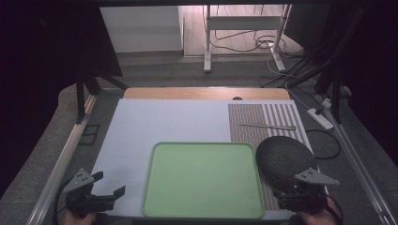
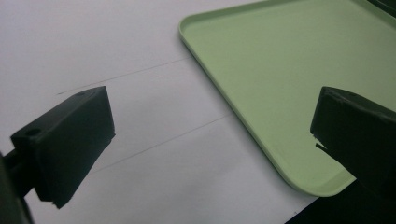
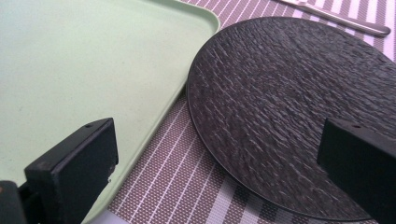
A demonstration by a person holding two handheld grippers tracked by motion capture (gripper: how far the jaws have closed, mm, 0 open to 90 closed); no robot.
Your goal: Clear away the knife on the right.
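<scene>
A light green tray (image 1: pixel 203 180) lies empty at the front middle of the white table cover. Right of it a dark round textured plate (image 1: pixel 284 161) rests on a striped placemat (image 1: pixel 263 122), its edge close to the tray's rim (image 3: pixel 187 79). A metal knife (image 1: pixel 267 126) lies farther back on the placemat. My left gripper (image 1: pixel 109 185) is open at the front left, over the white cover, with the tray (image 2: pixel 280 70) to its right. My right gripper (image 3: pixel 219 158) is open with nothing between its jaws, low over the plate's (image 3: pixel 289 107) near edge.
The white cover (image 1: pixel 169 122) spreads over the table's left and back. A wooden table edge (image 1: pixel 206 93) shows at the far side. Metal rails run along both sides, and cables and a power strip (image 1: pixel 320 118) lie on the floor to the right.
</scene>
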